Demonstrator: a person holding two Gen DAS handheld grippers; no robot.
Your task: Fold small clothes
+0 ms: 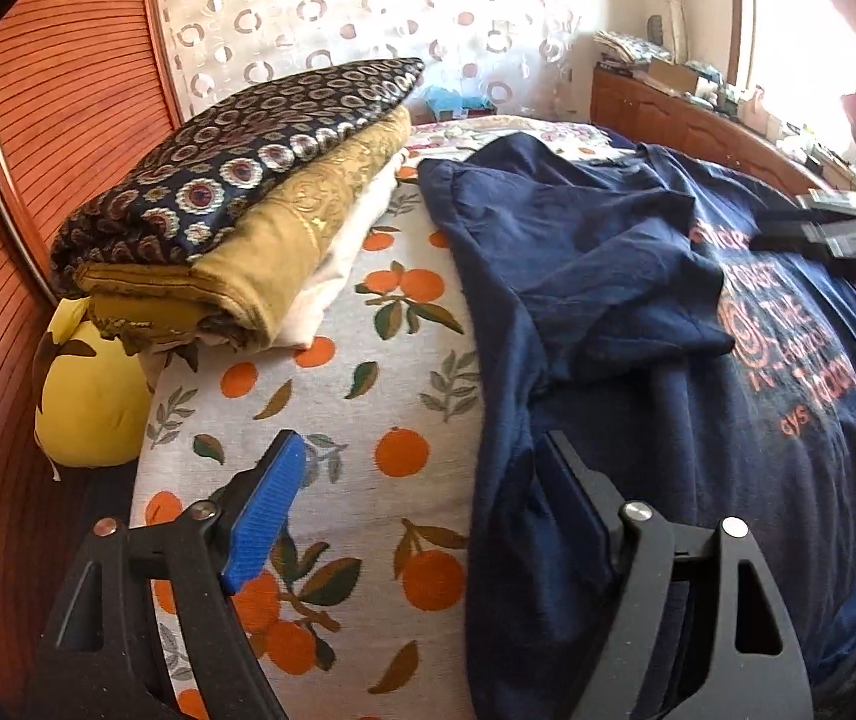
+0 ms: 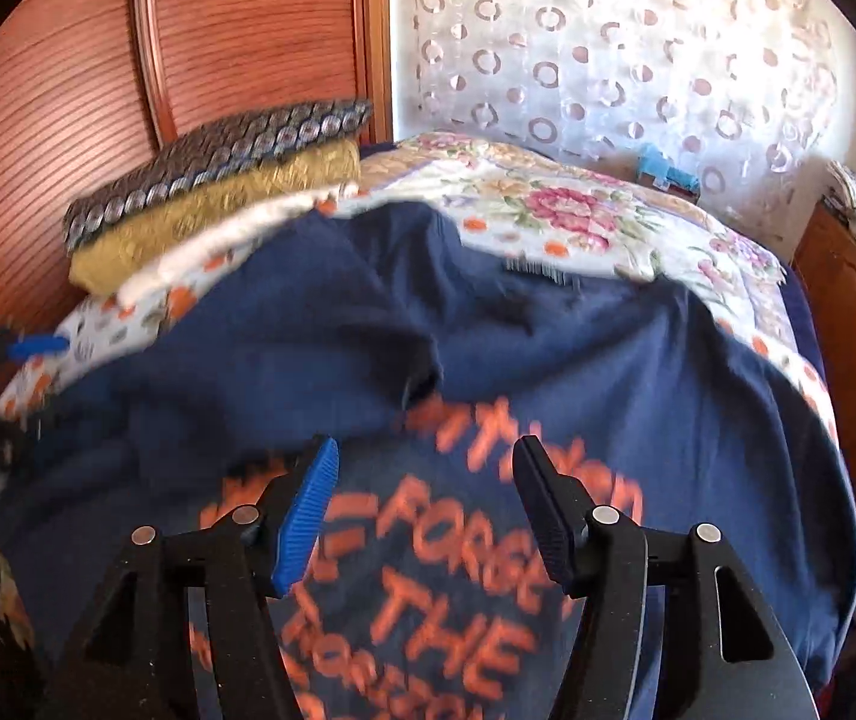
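A navy T-shirt (image 1: 637, 360) with orange lettering (image 2: 457, 540) lies spread on the bed, and one side of it is folded over its body as a rumpled flap (image 1: 577, 276). My left gripper (image 1: 422, 474) is open low over the shirt's left edge: its blue pad (image 1: 266, 516) hangs above the bedsheet, and its black finger (image 1: 577, 498) is over the navy cloth. My right gripper (image 2: 426, 450) is open above the lettering with nothing between its fingers. It also shows blurred at the right edge of the left wrist view as the right gripper (image 1: 817, 228).
The bedsheet (image 1: 338, 420) has an orange-fruit print, with a floral cover (image 2: 577, 204) farther back. Folded blankets (image 1: 236, 210) are stacked at the bed's left, with a yellow plush toy (image 1: 92, 396) beside them. A wooden wardrobe (image 1: 38, 180) stands left and a cluttered wooden dresser (image 1: 697, 108) right.
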